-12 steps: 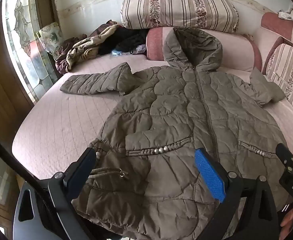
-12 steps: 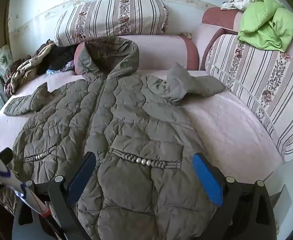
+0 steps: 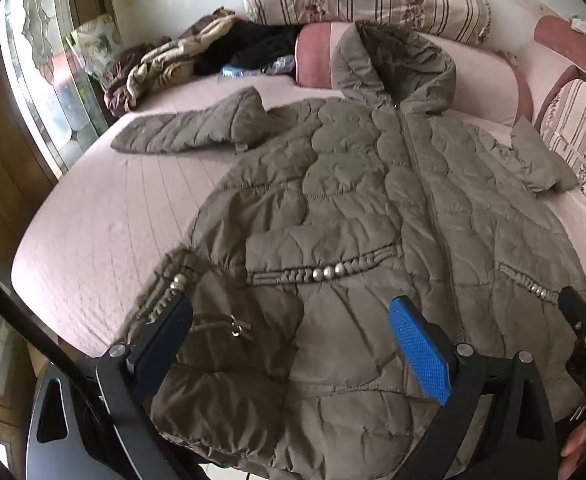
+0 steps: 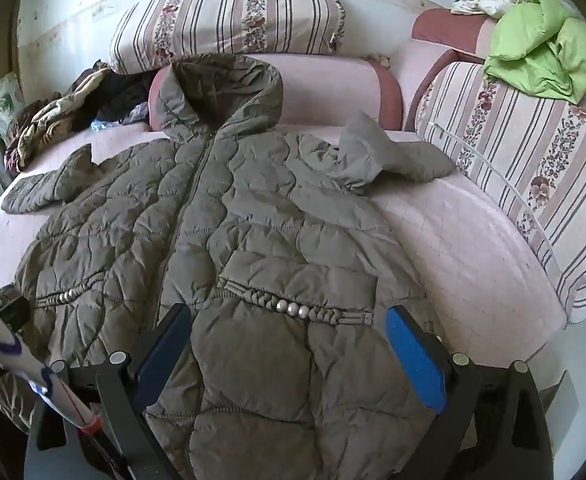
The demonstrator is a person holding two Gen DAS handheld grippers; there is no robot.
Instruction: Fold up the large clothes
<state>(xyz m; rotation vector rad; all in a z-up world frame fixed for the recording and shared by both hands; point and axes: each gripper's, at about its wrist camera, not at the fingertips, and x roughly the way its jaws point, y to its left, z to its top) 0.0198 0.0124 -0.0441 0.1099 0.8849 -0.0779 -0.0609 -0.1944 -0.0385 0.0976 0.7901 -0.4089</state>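
An olive quilted hooded coat [image 3: 353, 216] lies front up and zipped on the pink bed, hood toward the back cushions; it also shows in the right wrist view [image 4: 253, 240]. One sleeve [image 3: 189, 130] stretches out to the left, the other sleeve [image 4: 389, 156] is bunched at the right. My left gripper [image 3: 291, 332] is open, hovering over the coat's lower left hem. My right gripper [image 4: 289, 344] is open over the lower right hem. The right gripper's tip [image 3: 581, 320] shows at the left view's right edge.
The pink quilted bed [image 3: 93, 240] has striped cushions [image 4: 229, 20] at the back and a striped cushion [image 4: 533, 184] on the right. A pile of clothes [image 3: 197, 56] lies at the back left. A green garment [image 4: 545, 56] sits on the right. A glass door [image 3: 41, 80] is on the left.
Both grippers have moved slightly forward and lower toward the coat's hem; both stay open. The coat has not moved.
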